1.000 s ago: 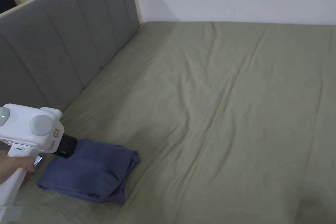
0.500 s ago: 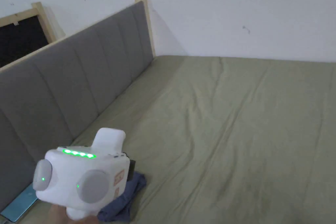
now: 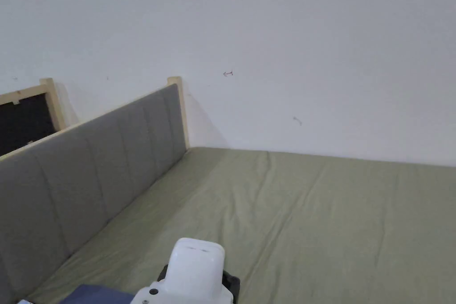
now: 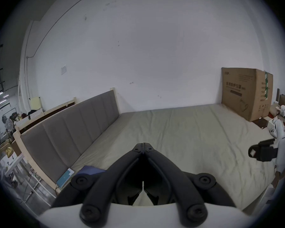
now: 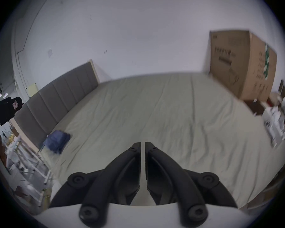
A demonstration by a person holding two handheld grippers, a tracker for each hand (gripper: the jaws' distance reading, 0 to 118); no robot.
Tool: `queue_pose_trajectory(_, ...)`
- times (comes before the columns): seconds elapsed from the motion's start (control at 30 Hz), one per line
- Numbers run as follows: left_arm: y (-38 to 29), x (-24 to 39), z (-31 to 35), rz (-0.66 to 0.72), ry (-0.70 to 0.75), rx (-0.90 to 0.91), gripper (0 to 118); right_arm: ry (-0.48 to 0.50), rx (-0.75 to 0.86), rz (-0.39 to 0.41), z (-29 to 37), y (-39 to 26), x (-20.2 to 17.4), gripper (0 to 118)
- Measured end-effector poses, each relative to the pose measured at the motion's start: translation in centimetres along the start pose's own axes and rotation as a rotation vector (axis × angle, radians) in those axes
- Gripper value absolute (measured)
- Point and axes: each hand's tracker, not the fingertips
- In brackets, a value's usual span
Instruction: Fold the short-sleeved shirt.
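The blue shirt (image 5: pixel 57 140) lies folded in a small bundle on the olive bed sheet (image 3: pixel 334 220), near the front end of the grey headboard (image 3: pixel 89 176). A corner of the shirt (image 3: pixel 95 295) shows at the bottom edge of the head view, and part of it (image 4: pixel 89 169) sits behind my left jaws. My left gripper (image 4: pixel 143 144) is shut with nothing in it, held above the sheet to the right of the shirt; its white housing (image 3: pixel 191 273) rises at the bottom. My right gripper (image 5: pixel 142 143) is shut and holds nothing, well right of the shirt (image 4: pixel 260 151).
A tall cardboard box (image 4: pixel 245 95) stands at the bed's far right corner, with white items on the floor beside it. A flat teal item (image 4: pixel 65 177) lies by the headboard's foot. Racks and clutter (image 5: pixel 23 157) stand left of the bed. A white wall backs the bed.
The head camera has tilted up toward the wall. My left gripper, which was at the shirt's rear corner, has lifted off and moved right; the shirt stays folded on the sheet.
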Motion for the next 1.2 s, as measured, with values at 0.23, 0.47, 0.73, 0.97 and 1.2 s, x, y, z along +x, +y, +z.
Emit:
queue_pose_trajectory(0.23,2.2,2.1,1.6,0.125,-0.091,0.057,0,-0.16,0.279,0.212,3.3,2.6,-2.4,6)
queue_pose_trajectory(0.47,3.9,2.5,4.0,0.084,-0.083,0.165,0,-0.185,0.394,0.208,6.5,3.4,-5.0,6)
queue_pose_trajectory(0.73,3.9,2.3,4.3,0.131,-0.085,0.168,0,-0.169,0.44,0.18,7.9,4.0,-4.8,6)
queue_pose_trajectory(0.97,3.8,3.1,4.3,0.106,-0.118,0.156,0,-0.168,0.438,0.17,8.1,4.4,-4.8,8)
queue_pose_trajectory(1.2,3.7,3.3,3.8,0.131,-0.141,0.149,82,-0.166,0.444,0.176,8.5,4.7,-4.4,100)
